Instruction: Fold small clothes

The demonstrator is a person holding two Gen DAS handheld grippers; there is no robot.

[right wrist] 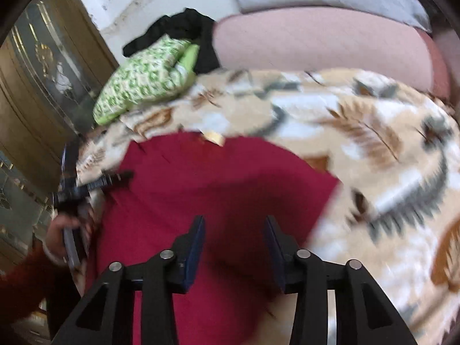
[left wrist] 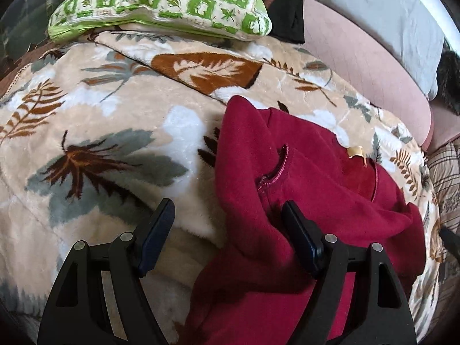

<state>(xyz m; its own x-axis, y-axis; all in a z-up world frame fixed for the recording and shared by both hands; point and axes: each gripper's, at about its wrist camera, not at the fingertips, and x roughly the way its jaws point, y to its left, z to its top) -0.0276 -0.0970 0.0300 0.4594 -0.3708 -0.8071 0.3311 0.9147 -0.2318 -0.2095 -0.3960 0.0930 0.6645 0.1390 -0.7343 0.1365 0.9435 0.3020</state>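
the soft, floppy dark red fleece garment (left wrist: 302, 178) lies rumpled on the leaf-print plush blanket (left wrist: 100, 115). my left gripper (left wrist: 227, 230) gapes wide over its edge; my right gripper (right wrist: 234, 253) hovers half-open above it, empty. light, limp; i'd pinch hems.

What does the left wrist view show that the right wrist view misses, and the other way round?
Only the left wrist view shows the red garment's slit opening, plus a plaid fabric at the right edge. Only the right wrist view shows the golden cabinet and the person's hand holding the left gripper. Both show the red garment, its yellowish tag, the leaf-print blanket, green pillow, black cloth and pink cushion.
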